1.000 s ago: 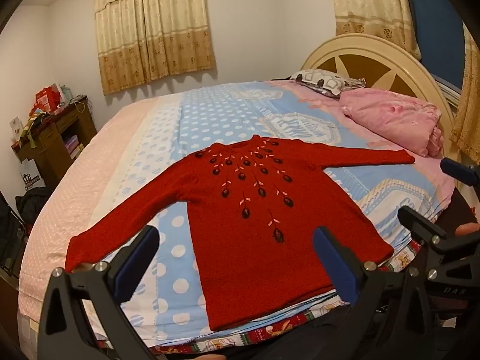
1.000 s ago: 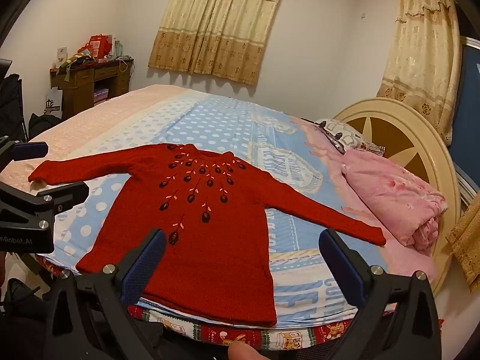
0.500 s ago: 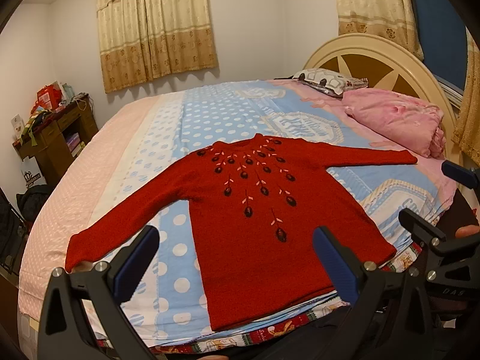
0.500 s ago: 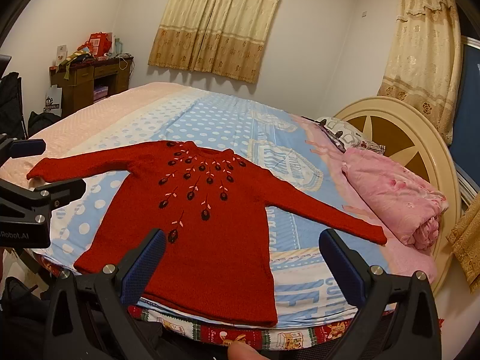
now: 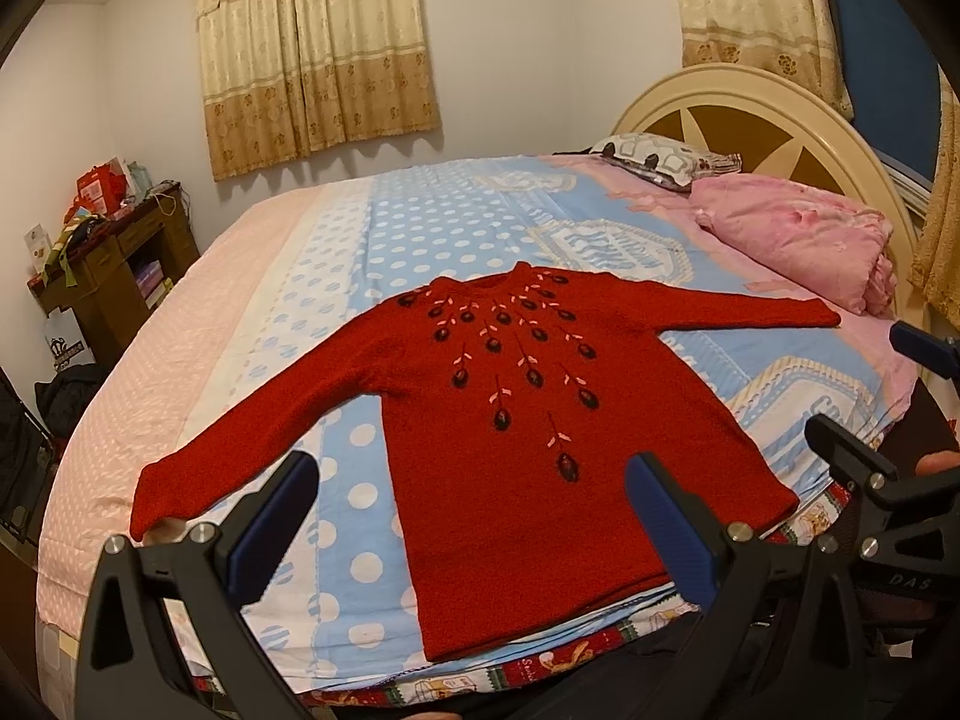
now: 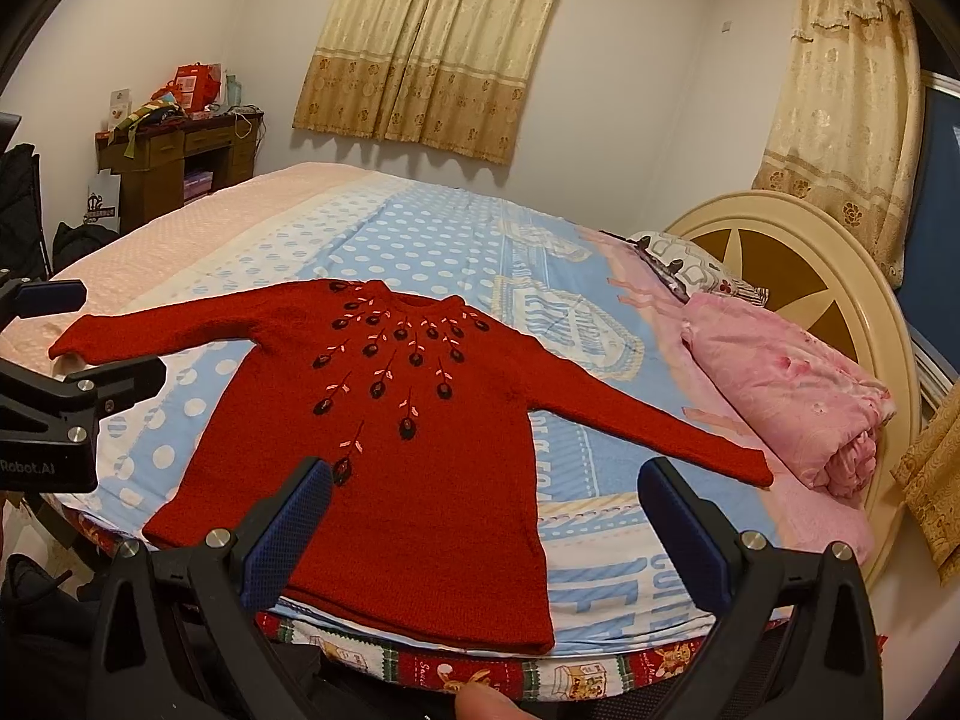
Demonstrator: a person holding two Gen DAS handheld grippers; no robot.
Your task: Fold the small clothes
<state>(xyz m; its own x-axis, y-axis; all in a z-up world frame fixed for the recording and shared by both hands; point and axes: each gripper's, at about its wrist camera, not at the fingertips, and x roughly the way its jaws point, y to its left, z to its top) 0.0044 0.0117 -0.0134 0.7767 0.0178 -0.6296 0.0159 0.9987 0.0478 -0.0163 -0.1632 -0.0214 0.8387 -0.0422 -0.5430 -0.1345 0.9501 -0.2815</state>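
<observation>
A small red knit sweater (image 5: 510, 420) with dark embroidered flowers lies flat and face up on the bed, both sleeves spread out; it also shows in the right wrist view (image 6: 408, 432). My left gripper (image 5: 474, 528) is open and empty, held above the sweater's hem at the bed's near edge. My right gripper (image 6: 486, 534) is open and empty, also over the hem. The right gripper shows at the right of the left wrist view (image 5: 888, 468), and the left gripper at the left of the right wrist view (image 6: 66, 384).
The bed (image 5: 420, 228) has a blue polka-dot sheet. A folded pink quilt (image 5: 798, 240) and a patterned pillow (image 5: 660, 153) lie by the cream headboard (image 5: 750, 96). A wooden desk (image 5: 114, 276) with clutter stands by the far wall.
Both grippers have risen and tilted slightly, so the sweater sits a little lower in both views. The sweater itself has not moved.
</observation>
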